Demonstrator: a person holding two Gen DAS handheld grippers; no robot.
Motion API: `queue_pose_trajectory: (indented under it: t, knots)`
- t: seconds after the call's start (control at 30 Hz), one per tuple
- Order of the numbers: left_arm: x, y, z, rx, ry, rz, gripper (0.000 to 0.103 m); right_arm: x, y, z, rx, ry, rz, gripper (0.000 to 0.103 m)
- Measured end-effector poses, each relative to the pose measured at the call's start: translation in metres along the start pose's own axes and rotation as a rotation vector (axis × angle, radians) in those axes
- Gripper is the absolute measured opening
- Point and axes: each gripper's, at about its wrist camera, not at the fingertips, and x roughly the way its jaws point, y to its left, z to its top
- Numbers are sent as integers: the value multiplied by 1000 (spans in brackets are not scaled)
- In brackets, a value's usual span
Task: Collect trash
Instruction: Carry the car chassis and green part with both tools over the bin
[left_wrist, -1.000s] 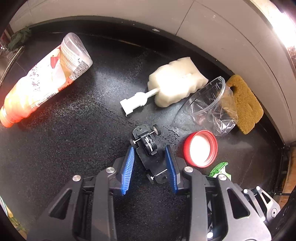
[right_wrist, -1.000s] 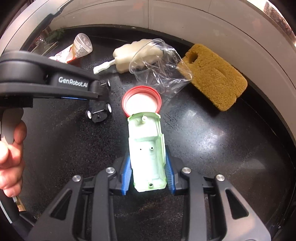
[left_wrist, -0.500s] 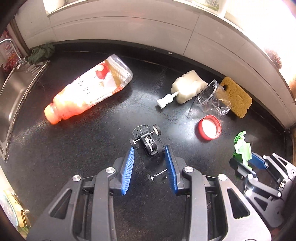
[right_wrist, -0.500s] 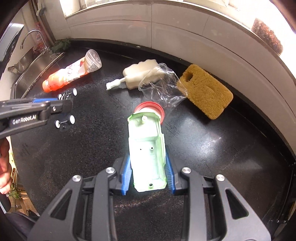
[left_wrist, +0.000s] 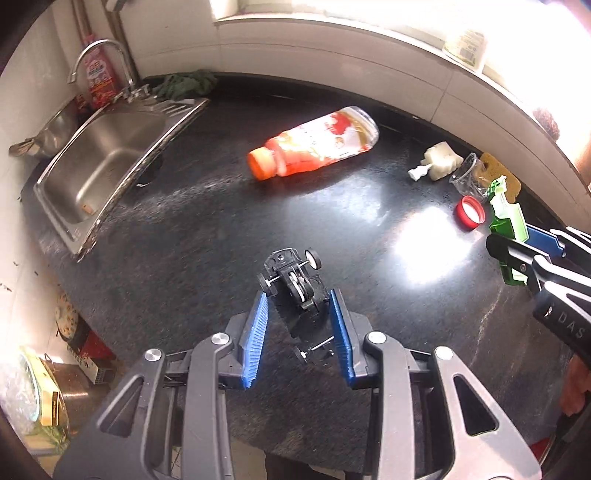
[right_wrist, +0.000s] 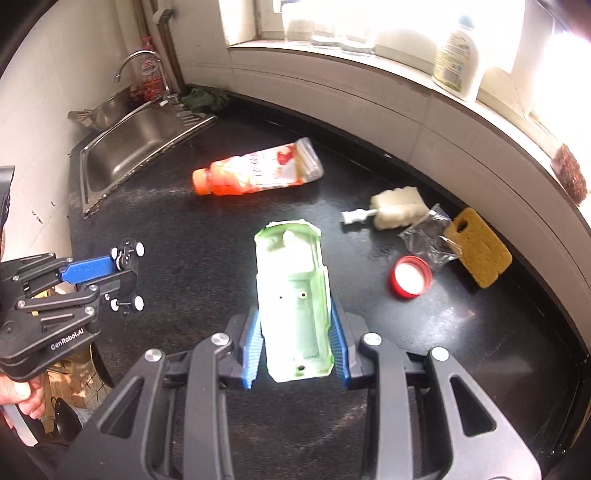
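Note:
My left gripper (left_wrist: 298, 308) is shut on a black toy car chassis (left_wrist: 295, 291) with small white wheels, held up above the black countertop (left_wrist: 221, 229). My right gripper (right_wrist: 295, 325) is shut on a pale green toy car shell (right_wrist: 293, 291), hollow side up. Each gripper also shows in the other's view: the left gripper (right_wrist: 118, 267) at the left with the chassis (right_wrist: 127, 273), the right gripper (left_wrist: 517, 243) at the right with the green shell (left_wrist: 508, 221). On the counter lie an orange-capped bottle (right_wrist: 255, 173), a red lid (right_wrist: 410, 277), a crumpled clear cup (right_wrist: 428, 232) and a white sponge brush (right_wrist: 391, 212).
A steel sink (left_wrist: 107, 162) with a tap (left_wrist: 99, 55) is set in the counter's far left. A yellow-brown sponge (right_wrist: 476, 253) lies by the white tiled wall (right_wrist: 369, 96). A green cloth (right_wrist: 207, 98) sits in the far corner. A detergent bottle (right_wrist: 458, 62) stands on the sill.
Both grippers have lifted and pulled back from the counter with their toy parts. The bottle, lid, cup and sponges now look smaller and farther, and the sink has come into view.

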Motion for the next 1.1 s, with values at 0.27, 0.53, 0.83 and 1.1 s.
queue_pose_trajectory:
  t: [0.27,0.53,0.83,1.1]
  knots:
    - [-39,113,-61,-178,-18,115,33,3,130,11,-165,8,140,32]
    - [-66,225,-141,-399,11,216,33,11,271,8,-334,40,311,33]
    - [-53,302,-222,-555,56,239,33,48,384,-31,-413,182,477,33]
    - [30,321,-272,-583,91,112,33,122,420,-68,-401,332,457,33]
